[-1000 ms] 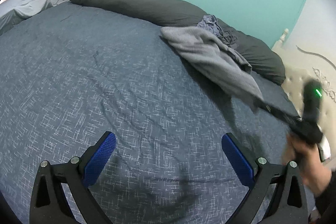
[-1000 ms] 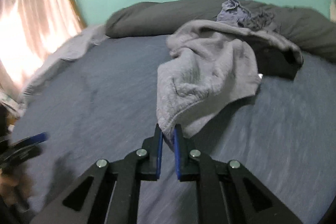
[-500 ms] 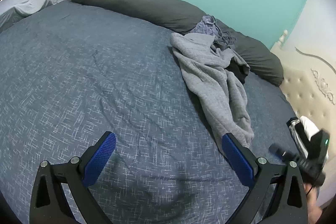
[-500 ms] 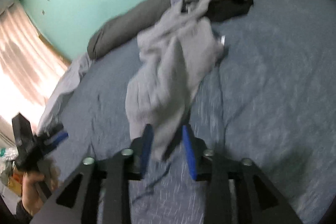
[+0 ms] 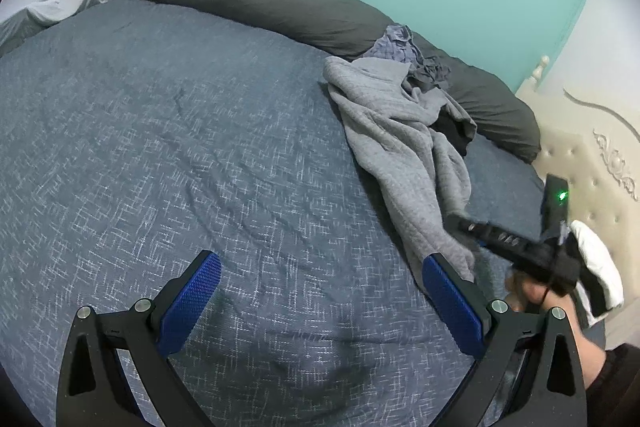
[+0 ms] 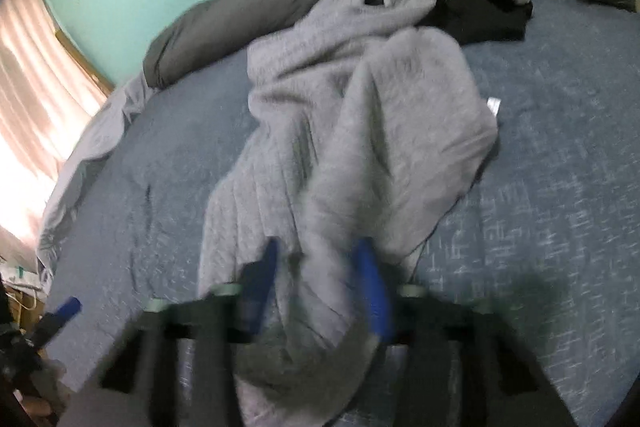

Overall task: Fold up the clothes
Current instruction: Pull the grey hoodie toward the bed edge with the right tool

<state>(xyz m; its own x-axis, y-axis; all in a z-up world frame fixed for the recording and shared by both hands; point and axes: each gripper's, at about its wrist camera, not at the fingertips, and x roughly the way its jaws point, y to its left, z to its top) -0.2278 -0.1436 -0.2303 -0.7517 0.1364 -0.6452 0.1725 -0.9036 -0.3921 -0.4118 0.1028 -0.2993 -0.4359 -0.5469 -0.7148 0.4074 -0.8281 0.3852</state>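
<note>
A crumpled grey fleece garment (image 5: 404, 147) lies stretched across the dark blue patterned bedspread (image 5: 180, 147) toward its far edge, its upper end against the long charcoal bolster pillow (image 5: 280, 7). The left gripper (image 5: 318, 297) hangs wide open and empty above the bedspread. The right gripper (image 6: 316, 291), blurred, stands partly open with the garment's near end between its blue pads.

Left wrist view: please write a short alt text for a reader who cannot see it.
A crumpled grey garment lies on a blue bedspread, reaching from a dark bolster toward the camera. The left tongs hang open over bare bedspread, while the right tongs, hand-held, meet the garment's near end.
</note>
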